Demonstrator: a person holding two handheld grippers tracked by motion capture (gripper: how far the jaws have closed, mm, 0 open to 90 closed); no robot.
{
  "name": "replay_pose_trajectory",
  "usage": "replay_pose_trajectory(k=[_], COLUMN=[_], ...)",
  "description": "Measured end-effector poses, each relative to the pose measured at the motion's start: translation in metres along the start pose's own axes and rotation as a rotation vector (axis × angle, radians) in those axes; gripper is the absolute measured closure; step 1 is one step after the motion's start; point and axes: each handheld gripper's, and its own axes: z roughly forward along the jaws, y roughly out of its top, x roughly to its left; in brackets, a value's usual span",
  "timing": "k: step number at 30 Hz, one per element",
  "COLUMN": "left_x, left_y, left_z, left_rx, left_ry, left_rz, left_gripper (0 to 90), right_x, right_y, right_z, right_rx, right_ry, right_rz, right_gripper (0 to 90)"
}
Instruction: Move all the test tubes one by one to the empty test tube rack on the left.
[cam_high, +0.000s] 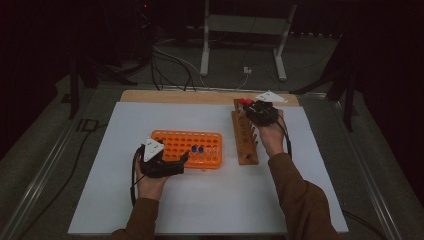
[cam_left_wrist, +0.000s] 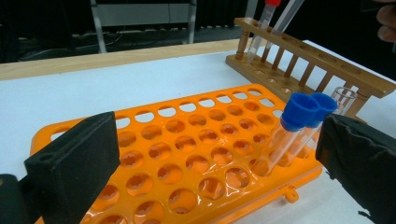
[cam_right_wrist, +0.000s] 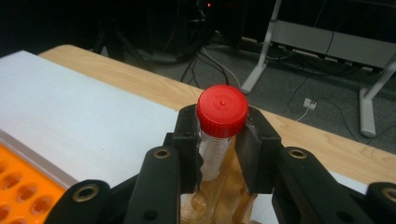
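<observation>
No lettering, label, brand, number or sign can be read anywhere. The red-capped tube (cam_right_wrist: 217, 140) bears only fine moulded ridges, too small to be read as graduations, and the orange rack (cam_left_wrist: 187, 158) and wooden rack (cam_left_wrist: 308, 70) carry no markings that can be made out.

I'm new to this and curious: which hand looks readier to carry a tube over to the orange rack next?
The right. Its gripper is already shut on the red-capped tube at the wooden rack. The left gripper is open at the orange rack, holding nothing.
</observation>
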Motion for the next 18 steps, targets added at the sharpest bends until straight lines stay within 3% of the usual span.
replay_pose_trajectory(k=[13, 18], left_x=[0.001, 0.0], left_y=[0.0, 0.002], left_z=[0.0, 0.001], left_rx=[-0.006, -0.008], left_ry=[0.004, 0.002], left_rz=[-0.004, 0.0], left_gripper=[0.4, 0.4], right_x=[0.001, 0.004], right_y=[0.01, 0.012], right_z=[-0.027, -0.034], right_rx=[-0.077, -0.081], right_ry=[0.017, 0.042], right_rz=[-0.012, -0.024], right_gripper=[71.1, 71.1])
